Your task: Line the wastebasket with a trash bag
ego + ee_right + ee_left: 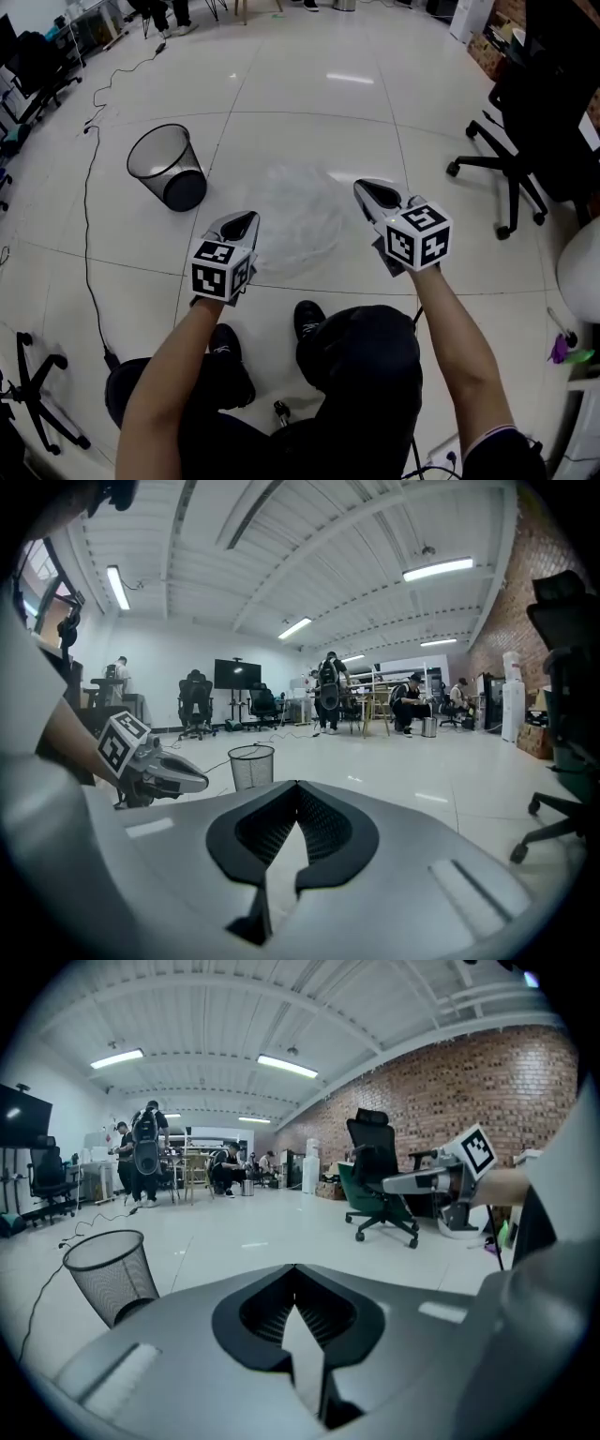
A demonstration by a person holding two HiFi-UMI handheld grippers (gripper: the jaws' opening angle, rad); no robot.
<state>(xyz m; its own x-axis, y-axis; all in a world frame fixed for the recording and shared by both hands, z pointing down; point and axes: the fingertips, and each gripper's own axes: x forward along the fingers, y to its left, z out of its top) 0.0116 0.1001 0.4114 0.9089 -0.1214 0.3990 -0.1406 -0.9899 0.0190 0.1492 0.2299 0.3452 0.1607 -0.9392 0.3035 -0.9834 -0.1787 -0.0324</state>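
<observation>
you're at the opening-out step; your left gripper (246,221) and right gripper (367,190) both have jaws closed tight, seemingly pinching the clear trash bag (295,220) spread between them; the wastebasket (159,169) stands tilted, well off to your left, unlined; next, carry the bag's mouth over its rim; the film inside the jaws is too thin to see.

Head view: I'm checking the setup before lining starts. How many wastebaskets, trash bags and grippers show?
Wastebasket: 1
Trash bag: 1
Grippers: 2 (left gripper, right gripper)
Total: 4
</observation>
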